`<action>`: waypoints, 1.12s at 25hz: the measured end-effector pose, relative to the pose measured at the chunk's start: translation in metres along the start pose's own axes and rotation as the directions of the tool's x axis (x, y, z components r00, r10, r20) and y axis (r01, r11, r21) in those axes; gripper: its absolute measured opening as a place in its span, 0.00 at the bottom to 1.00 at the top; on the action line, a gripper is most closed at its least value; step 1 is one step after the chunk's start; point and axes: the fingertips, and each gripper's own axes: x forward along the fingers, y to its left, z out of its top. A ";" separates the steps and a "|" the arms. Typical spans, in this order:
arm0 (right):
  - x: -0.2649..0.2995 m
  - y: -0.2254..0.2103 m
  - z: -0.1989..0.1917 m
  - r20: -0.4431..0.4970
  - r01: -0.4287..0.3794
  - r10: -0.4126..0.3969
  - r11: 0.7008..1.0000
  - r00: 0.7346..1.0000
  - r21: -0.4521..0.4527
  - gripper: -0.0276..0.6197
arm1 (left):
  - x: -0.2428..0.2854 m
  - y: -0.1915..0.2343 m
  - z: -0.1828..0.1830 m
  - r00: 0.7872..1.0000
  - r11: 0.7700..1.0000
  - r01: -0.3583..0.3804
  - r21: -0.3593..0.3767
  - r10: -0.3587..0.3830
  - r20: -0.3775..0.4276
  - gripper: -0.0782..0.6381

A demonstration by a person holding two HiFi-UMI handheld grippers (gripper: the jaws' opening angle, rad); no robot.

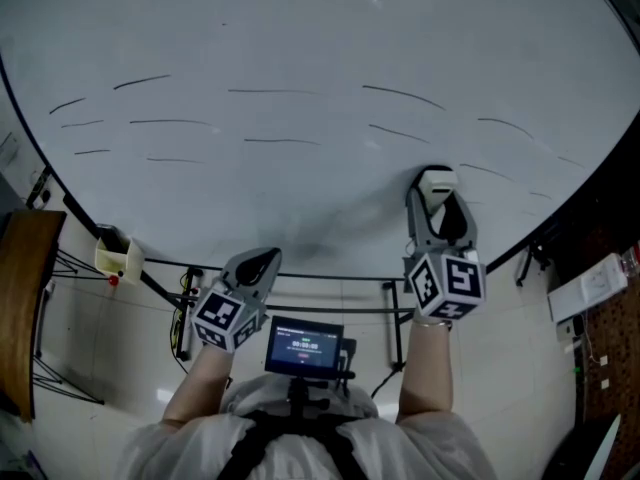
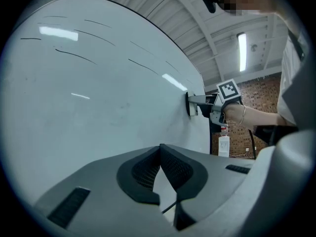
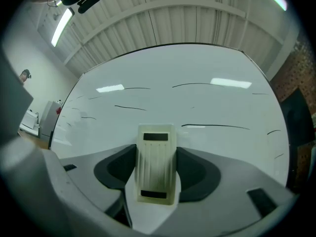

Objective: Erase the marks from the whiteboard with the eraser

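Now right claw (image 1: 438, 204) is clamping the cream eraser (image 3: 157, 163), pressing it on the whiteboard (image 1: 300, 48) low right, under black marks (image 1: 404, 95); left claw (image 2: 160, 171) is hovering, jaws together, empty, near the bottom edge

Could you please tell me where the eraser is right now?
The eraser is held in the right gripper, pressed against the lower right part of the whiteboard in the head view, just below the nearest marks.
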 end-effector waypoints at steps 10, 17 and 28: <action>0.000 0.072 0.005 0.052 -0.187 0.185 0.981 0.981 0.056 0.43 | -0.011 0.007 -0.003 0.999 0.999 -0.044 0.010 0.044 -0.008 0.12; 0.013 0.142 -0.002 0.013 -0.328 0.327 0.945 0.945 0.017 0.43 | -0.022 0.019 -0.007 0.997 0.997 -0.080 0.011 0.080 -0.012 0.12; 0.008 0.076 -0.027 -0.020 -0.121 0.122 0.992 0.992 0.046 0.43 | -0.036 0.024 -0.010 0.995 0.992 -0.094 0.087 0.097 -0.030 0.12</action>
